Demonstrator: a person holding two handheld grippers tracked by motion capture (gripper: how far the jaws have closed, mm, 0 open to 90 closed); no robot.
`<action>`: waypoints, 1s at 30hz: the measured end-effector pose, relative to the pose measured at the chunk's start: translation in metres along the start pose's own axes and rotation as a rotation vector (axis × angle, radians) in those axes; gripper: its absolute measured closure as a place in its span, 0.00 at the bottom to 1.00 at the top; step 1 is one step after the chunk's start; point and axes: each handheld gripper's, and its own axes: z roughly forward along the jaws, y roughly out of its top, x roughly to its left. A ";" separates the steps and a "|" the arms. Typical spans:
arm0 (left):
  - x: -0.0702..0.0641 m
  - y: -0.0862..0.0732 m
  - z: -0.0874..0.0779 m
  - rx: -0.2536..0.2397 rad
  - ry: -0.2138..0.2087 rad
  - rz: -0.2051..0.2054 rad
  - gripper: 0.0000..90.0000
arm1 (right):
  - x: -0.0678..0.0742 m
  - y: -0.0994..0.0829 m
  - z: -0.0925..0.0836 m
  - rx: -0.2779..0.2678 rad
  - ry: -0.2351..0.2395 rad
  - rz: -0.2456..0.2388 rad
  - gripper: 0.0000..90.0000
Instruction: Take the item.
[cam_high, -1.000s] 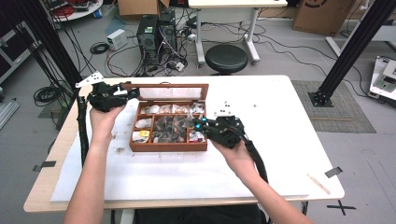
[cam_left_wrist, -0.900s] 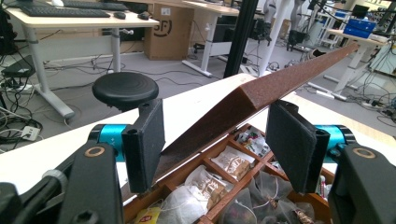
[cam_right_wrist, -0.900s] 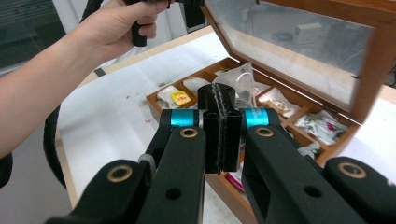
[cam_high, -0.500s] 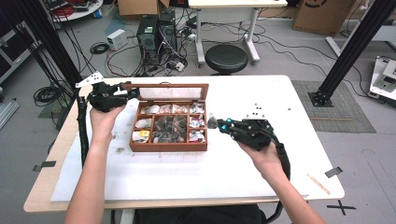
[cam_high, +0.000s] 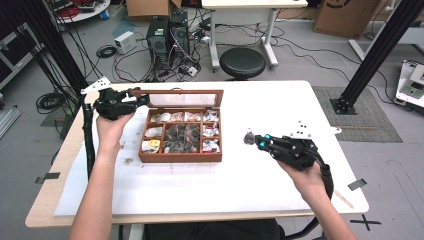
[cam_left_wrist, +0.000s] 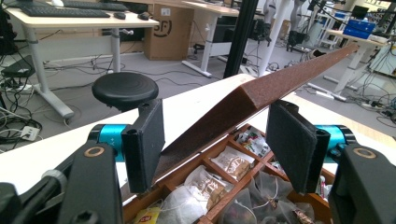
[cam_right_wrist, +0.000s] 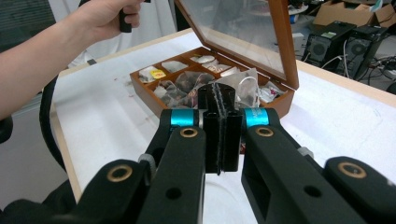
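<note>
My left gripper (cam_high: 131, 98) sits released at the wooden tea box's (cam_high: 181, 156) ten o'clock, jaws straddling its raised lid (cam_left_wrist: 280, 79). At three o'clock, over open tabletop (cam_high: 260, 185), my right gripper (cam_high: 255, 140) is clenched on what looks like a tea bag (cam_high: 248, 135); its own view shows the pads (cam_right_wrist: 219, 121) pressed together.

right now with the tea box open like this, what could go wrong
The left gripper stands open around the lid corner, not clamped, so the lid may drop shut. The right gripper holds a tea bag by a thin pinch over the table; it could slip out.
</note>
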 end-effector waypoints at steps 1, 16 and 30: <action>0.000 0.000 0.000 0.000 0.000 -0.001 0.42 | 0.000 -0.002 -0.002 -0.002 -0.001 -0.001 1.00; -0.001 0.000 0.000 0.003 0.005 -0.001 0.41 | -0.001 -0.030 -0.024 -0.013 0.041 0.019 1.00; -0.002 0.000 0.001 0.000 0.010 -0.002 0.41 | 0.002 -0.047 -0.022 0.012 0.075 0.028 1.00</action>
